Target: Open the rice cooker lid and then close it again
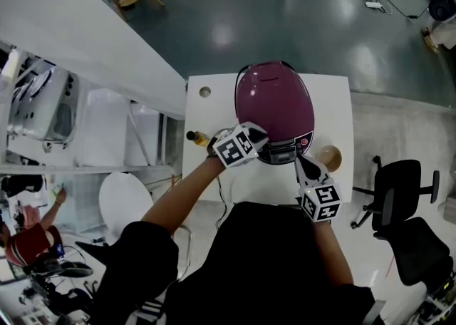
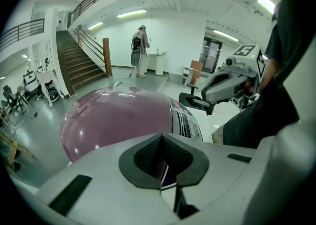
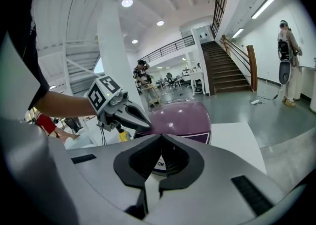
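Head view, with both gripper views. The rice cooker (image 1: 274, 106) stands on the white table (image 1: 335, 102), roughly mid-width and towards its far edge. Its purple domed lid is down and closed.

**Orientation.** The body is oval. In the head view its long axis runs from the near side of the table to the far side. The control panel (image 1: 285, 151) marks the front end and faces the person. The opposite, rounded end points away towards the grey floor. The cooker sits upright on its base.

**Left gripper.** The left gripper (image 1: 263, 145) lies at the front-left shoulder of the lid, just beside the control panel, angled downward. In its own view the jaws (image 2: 161, 135) are clenched together with nothing between them, and the lid (image 2: 118, 120) fills the space just ahead. Whether the tips touch the lid cannot be told.

**Right gripper.** The right gripper (image 1: 303, 162) sits at the front-right corner of the cooker, pointing towards the panel's right end. In its own view the jaws (image 3: 161, 137) are also pressed shut and empty. Beyond them the cooker (image 3: 180, 115) stands with the left gripper (image 3: 147, 123) at its left side.

**Surroundings.** A round tan object (image 1: 329, 157) lies on the table just right of the cooker. A yellow-capped bottle (image 1: 196, 137) stands near the table's left edge. A black office chair (image 1: 399, 181) is on the floor to the right of the table.
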`<act>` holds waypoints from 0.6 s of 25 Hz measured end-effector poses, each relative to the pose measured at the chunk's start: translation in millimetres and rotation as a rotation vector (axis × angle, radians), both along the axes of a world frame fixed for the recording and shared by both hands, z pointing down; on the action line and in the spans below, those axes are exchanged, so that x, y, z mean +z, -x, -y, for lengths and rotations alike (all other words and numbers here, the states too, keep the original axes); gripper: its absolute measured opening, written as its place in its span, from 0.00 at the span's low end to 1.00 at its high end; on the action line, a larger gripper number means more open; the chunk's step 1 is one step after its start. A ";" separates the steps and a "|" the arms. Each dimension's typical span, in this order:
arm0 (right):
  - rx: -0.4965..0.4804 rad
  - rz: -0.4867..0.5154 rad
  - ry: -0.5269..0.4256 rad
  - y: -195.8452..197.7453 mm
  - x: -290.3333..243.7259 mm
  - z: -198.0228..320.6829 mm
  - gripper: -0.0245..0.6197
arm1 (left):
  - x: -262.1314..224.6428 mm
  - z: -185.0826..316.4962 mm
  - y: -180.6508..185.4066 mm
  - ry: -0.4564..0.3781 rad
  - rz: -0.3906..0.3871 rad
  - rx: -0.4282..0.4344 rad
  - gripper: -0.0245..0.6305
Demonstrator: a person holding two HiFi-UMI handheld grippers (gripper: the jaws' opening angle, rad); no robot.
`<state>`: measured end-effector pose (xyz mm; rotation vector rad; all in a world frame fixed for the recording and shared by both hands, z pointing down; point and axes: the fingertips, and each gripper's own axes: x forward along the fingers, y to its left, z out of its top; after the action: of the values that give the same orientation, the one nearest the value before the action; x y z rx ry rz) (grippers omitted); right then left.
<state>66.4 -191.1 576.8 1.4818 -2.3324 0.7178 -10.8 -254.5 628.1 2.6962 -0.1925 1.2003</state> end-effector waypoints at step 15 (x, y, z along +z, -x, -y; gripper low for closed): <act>-0.018 0.000 0.004 -1.7 0.6 22.7 0.04 | 2.3 -1.2 -5.5 0.051 0.188 0.053 0.04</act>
<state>68.1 -213.8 577.3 1.4568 -2.3401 0.7175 -5.2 -253.3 630.4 2.5597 -0.1144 1.4545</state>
